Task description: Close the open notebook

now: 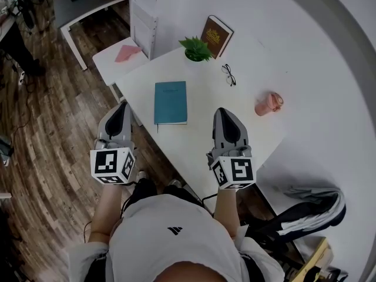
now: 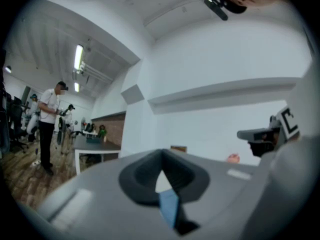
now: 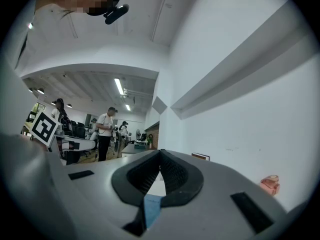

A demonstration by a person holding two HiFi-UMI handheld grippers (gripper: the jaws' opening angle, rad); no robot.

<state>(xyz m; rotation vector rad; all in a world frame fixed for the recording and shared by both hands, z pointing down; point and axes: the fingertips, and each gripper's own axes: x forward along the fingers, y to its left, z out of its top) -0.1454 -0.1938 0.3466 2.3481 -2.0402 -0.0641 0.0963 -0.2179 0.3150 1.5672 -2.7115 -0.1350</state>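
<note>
A teal notebook lies shut and flat on the white table, near its left edge. My left gripper hovers off the table's left side, level with the notebook's near end, jaws shut and empty. My right gripper is over the table to the right of the notebook, also shut on nothing. In the left gripper view the jaws of the left gripper meet at the tip, and a strip of the notebook shows in the gap below. The right gripper view shows the right gripper the same way, over the notebook.
At the table's far end stand a brown book and a small green plant. Glasses and a pink cup lie to the right. A white chair stands at the far left and a jacket hangs at the near right. People stand in the room beyond.
</note>
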